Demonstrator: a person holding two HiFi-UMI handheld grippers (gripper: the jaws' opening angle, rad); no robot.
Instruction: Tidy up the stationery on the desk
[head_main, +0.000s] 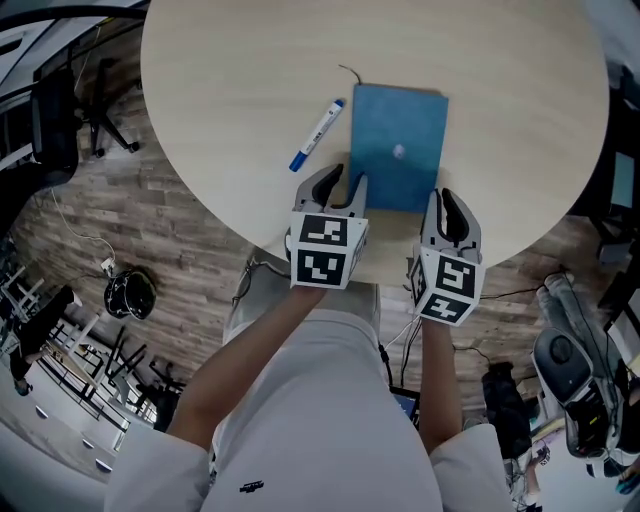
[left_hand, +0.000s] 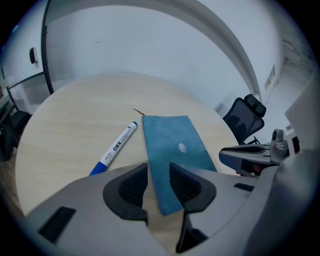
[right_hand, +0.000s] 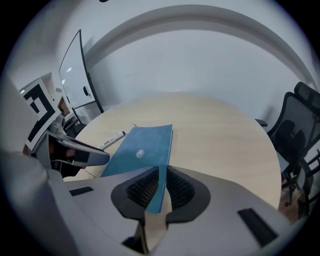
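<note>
The blue notebook (head_main: 398, 150), mid-frame on the counter (head_main: 230, 110), is pinched at its lower right corner by the fingers of the right gripper (head_main: 446, 198). The lower left corner is straddled by the half-open fingers of the left gripper (head_main: 345, 180), and closing them is judged the next move.

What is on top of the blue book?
Only a little white speck sits on the blue book. The marker lies beside it on the table, not on it. The left gripper and right gripper cover its near corners, so those bits are hidden.
</note>
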